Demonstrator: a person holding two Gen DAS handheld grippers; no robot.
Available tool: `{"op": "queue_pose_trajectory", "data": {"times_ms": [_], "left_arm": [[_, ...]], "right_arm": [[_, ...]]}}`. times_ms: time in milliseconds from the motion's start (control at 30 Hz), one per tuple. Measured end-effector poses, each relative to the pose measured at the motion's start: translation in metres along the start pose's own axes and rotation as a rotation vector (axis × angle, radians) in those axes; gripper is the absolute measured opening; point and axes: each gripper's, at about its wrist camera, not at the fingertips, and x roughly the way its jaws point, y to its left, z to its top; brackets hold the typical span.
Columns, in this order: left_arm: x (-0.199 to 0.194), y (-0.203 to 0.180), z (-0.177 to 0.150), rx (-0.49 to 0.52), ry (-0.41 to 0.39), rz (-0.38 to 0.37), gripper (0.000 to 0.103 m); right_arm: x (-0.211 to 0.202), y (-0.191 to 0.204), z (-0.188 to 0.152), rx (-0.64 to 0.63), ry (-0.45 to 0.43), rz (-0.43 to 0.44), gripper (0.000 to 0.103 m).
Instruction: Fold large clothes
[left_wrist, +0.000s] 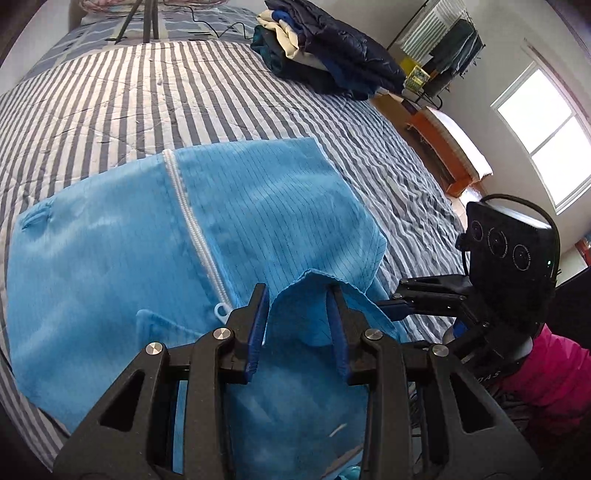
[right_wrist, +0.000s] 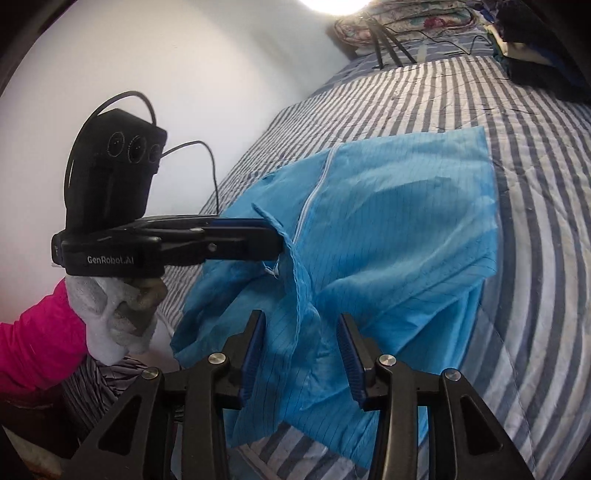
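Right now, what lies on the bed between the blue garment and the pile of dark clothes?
Nothing: in the left wrist view only bare striped bedspread lies between the blue garment and the pile.

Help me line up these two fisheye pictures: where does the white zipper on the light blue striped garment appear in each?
Left wrist: white zipper runs diagonally left of centre, ending beside the left gripper.
Right wrist: zipper sits above centre, upper garment.
Shared landmark: dark folded clothes pile on the striped bed.
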Motion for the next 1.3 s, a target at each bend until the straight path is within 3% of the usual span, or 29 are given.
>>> {"op": "queue_pose_trajectory", "data": {"times_ms": [67,133,233,433,467,533,667,767,867,1033,1167,1300], "left_arm": [[0.007,-0.001,0.002,0.012,0.008,0.017,0.032],[0.015,0.001,0.004,0.018,0.017,0.033,0.032],[0.031,0.004,0.004,0.036,0.042,0.072,0.031],[0.046,0.006,-0.001,0.078,0.06,0.108,0.031],[0.042,0.006,0.0,0.077,0.057,0.106,0.031],[0.03,0.008,0.003,0.068,0.035,0.1,0.031],[-0.016,0.022,0.003,0.011,-0.056,0.066,0.031],[-0.051,0.043,-0.003,-0.026,-0.138,0.117,0.031],[-0.064,0.073,-0.012,-0.107,-0.165,0.178,0.031],[-0.066,0.109,-0.036,-0.145,-0.141,0.275,0.031],[-0.055,0.132,-0.062,-0.163,-0.097,0.311,0.031],[-0.047,0.13,-0.075,-0.101,-0.103,0.344,0.028]], "right_arm": [[0.011,-0.002,0.003,-0.001,0.023,0.036,0.041],[0.023,-0.003,0.004,0.003,0.055,0.093,0.023],[0.034,-0.007,0.0,0.02,0.088,0.171,0.01],[0.026,-0.019,-0.007,0.077,0.126,0.257,0.013],[0.023,-0.016,-0.008,0.052,0.146,0.239,0.014],[0.011,-0.014,-0.01,0.029,0.154,0.193,0.027],[-0.029,-0.004,-0.002,0.017,0.018,0.18,0.027],[-0.041,0.003,0.011,-0.005,-0.089,0.068,0.027],[-0.032,-0.002,0.027,0.023,-0.14,-0.031,0.027],[-0.005,-0.013,0.036,-0.057,-0.072,-0.244,0.027],[0.003,-0.031,0.02,-0.063,0.003,-0.328,0.022],[0.009,-0.033,0.007,-0.102,0.019,-0.394,0.02]]}}
